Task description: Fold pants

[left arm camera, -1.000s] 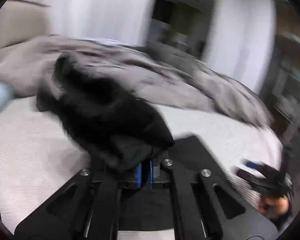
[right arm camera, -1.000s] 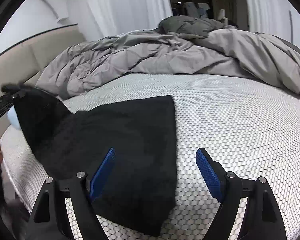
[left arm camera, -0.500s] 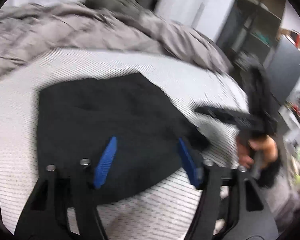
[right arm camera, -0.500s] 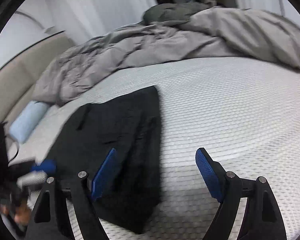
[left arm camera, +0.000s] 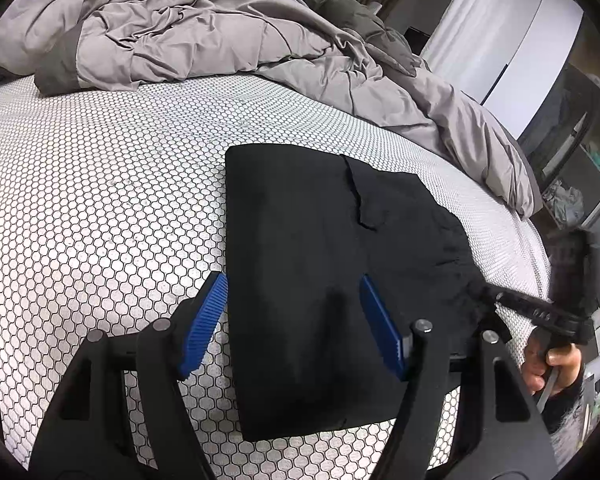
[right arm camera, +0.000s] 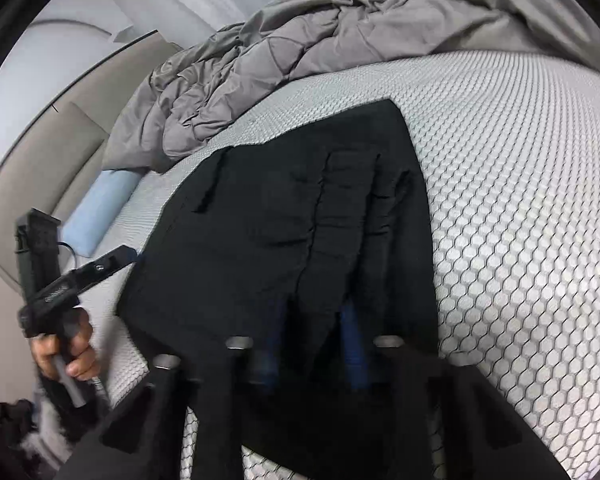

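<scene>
Honeycomb-patterned bed (left arm camera: 100,200) carries the folded black pants (left arm camera: 320,272), a grey duvet (left arm camera: 204,28) bunched behind. Left tool (left arm camera: 296,324) hovers with its blue pads spread wide over the pants' edge. Right tool (right arm camera: 312,344) is clamped onto the pants' near edge.

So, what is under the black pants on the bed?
The black pants lie on the honeycomb-patterned mattress, visible all around them. Whatever lies directly beneath the fabric is covered.
</scene>
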